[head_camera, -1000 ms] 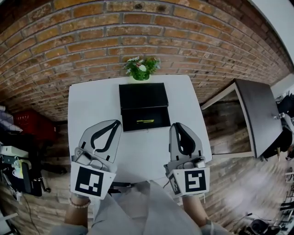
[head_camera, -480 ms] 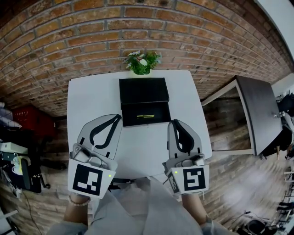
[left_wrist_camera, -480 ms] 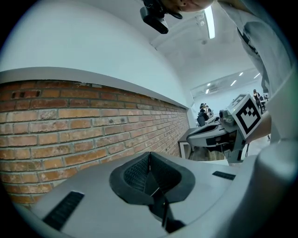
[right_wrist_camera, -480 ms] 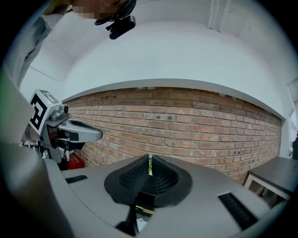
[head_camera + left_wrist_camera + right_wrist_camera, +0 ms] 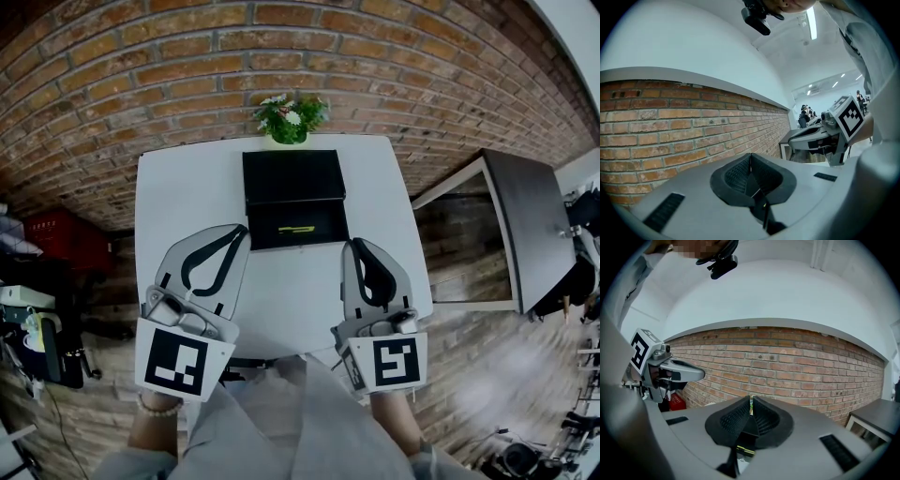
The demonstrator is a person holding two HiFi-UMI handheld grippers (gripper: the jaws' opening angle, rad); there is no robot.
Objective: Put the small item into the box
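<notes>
**Brick backdrop, both grippers closed and empty, item lying in box**

Brick wall (image 5: 187, 75) fills the top and both sides of the head view. White table (image 5: 187, 197) sits centre frame, its far edge against the wall. Dark side table (image 5: 525, 234) at right of frame, apart from the white table.

Left gripper (image 5: 240, 232) is in the lower left of the frame over the table's near left part, marker cube toward the bottom edge. In the left gripper view its jaws (image 5: 750, 157) are pressed together with nothing between them.

Right gripper (image 5: 354, 247) is in the lower right over the table's near right part. In the right gripper view its jaws (image 5: 751, 401) meet at the tips and are empty.

Black box (image 5: 291, 178) is at upper centre of the table, open, lid lying flat toward the wall and tray toward the grippers. The tips of both grippers are just beside the tray's near corners, not touching it.

Red crate (image 5: 56, 248) at left edge of frame, off the table. Potted plant (image 5: 289, 117) is at top centre, at the table's far edge just behind the box lid.

Small item (image 5: 296, 230), thin and yellow-green, lies inside the box tray at about its centre, clear of both grippers.
</notes>
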